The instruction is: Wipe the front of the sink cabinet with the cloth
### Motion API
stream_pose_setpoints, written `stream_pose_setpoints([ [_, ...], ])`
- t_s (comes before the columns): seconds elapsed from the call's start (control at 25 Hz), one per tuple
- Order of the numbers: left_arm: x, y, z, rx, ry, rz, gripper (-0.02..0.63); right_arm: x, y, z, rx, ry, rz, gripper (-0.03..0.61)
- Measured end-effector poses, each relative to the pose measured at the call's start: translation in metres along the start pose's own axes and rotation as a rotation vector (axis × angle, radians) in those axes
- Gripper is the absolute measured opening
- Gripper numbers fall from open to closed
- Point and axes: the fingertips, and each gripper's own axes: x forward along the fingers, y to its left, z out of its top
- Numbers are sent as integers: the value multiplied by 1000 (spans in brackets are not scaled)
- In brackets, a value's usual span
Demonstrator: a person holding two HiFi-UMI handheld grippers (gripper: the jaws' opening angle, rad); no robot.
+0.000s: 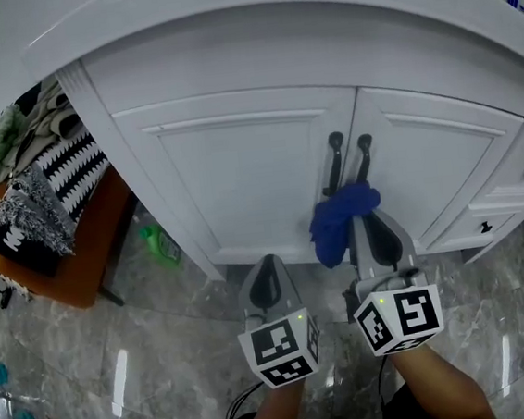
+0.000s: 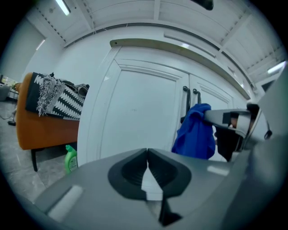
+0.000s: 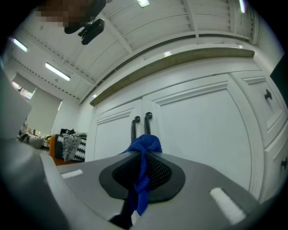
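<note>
Closest to the camera, the left gripper [image 1: 268,285] hangs low in front of the left door. Its jaws are pressed together with nothing in them, so it's just along for the ride. The right gripper [image 1: 373,231] has its jaws clamped on the crumpled blue cloth [image 1: 339,220], with a thin strip pinched between the pads and the bulk bunched out past the tips.

That wad sits right at the two black bar handles [image 1: 349,159] where the doors meet. I can't tell if it's actually touching the paint yet. The cloth's long axis runs pretty much up and down. The knot points at the doors and the loose tail droops toward the grey marble floor [image 1: 165,353].

My take on doing this well:
- Push the fat part flat against the white sink cabinet [image 1: 240,178] so fabric meets the door, not the jaw tips.
- Use long overlapping passes across each panel and follow the recessed frame edges.
- Go around the handles so the tail doesn't snag.

Further off to the left, a green bottle [image 1: 160,243] stands on the floor by an orange seat [image 1: 72,266] piled with fabric.
</note>
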Motion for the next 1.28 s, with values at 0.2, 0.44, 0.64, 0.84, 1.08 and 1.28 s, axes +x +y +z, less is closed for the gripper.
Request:
stream_pose_setpoints([
  [0.2, -5, 7, 4, -11, -13, 17, 12, 24, 37, -6, -46, 14, 103, 28],
  [0.44, -15, 25, 12, -59, -28, 55, 12, 52, 63, -12, -73, 33, 151, 28],
  [0.64, -23, 38, 17, -78, -35, 86, 12, 71, 86, -19, -60, 62, 199, 28],
  [0.84, -29, 54, 22, -84, -46, 115, 12, 90, 119, -16, -105, 71, 286, 28],
  [1.08, -36, 82, 27, -114, -67, 162, 12, 106, 163, -14, -115, 76, 416, 28],
  [1.28, -47, 94, 33, -128, -89, 193, 12, 116, 212, -23, -107, 92, 552, 28],
])
